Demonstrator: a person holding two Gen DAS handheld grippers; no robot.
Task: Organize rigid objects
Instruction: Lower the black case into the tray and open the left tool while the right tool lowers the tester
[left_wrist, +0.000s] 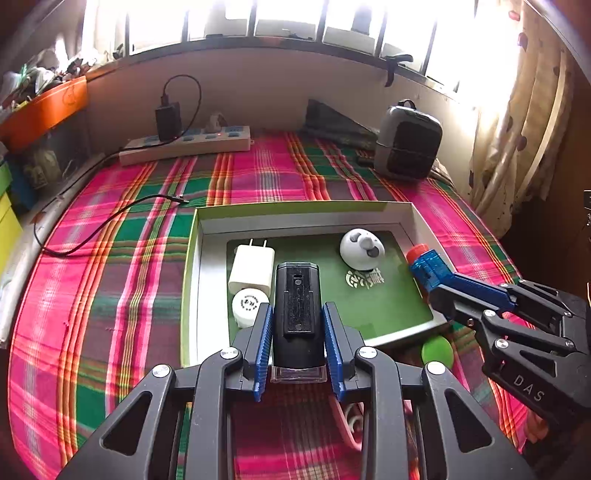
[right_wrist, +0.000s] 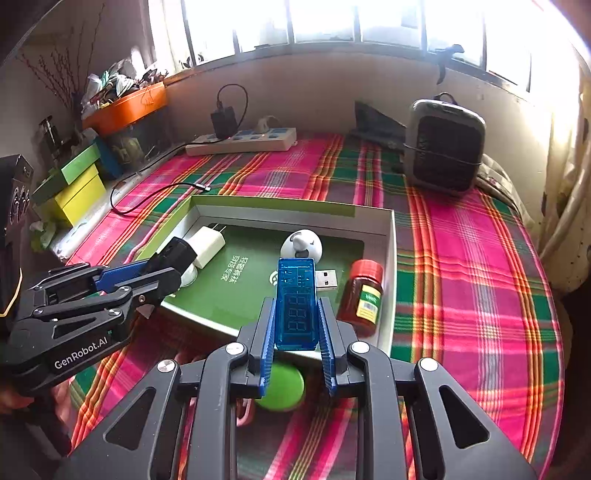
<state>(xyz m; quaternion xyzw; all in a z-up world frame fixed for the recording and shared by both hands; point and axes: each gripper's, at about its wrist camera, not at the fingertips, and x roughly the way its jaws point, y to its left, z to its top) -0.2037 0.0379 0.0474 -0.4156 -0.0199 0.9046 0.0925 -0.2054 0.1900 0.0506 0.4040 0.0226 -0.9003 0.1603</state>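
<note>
Both grippers share one build: matte black plastic linkage arms with triangular cut-outs, silver round screw heads at the pivots, blue ribbed pads lining the fingers. left gripper (left_wrist: 297, 328) carries white "GenRobot.AI" lettering on its side, readable in the right wrist view. right gripper (right_wrist: 296, 321) shows white "DAS" lettering on its body in the left wrist view. Bit of bare skin shows below the left gripper's body.

A black rectangular block (left_wrist: 297, 310) with a clear base is held level above the near edge of the open box (left_wrist: 295, 210). A blue translucent USB meter (right_wrist: 296, 301), its plug pointing right, is held over the box. A white charger (left_wrist: 252, 270), a white round cap (left_wrist: 249, 305), a white-and-grey dome (left_wrist: 362, 249) and a red-lidded jar (right_wrist: 361, 295) lie inside.
</note>
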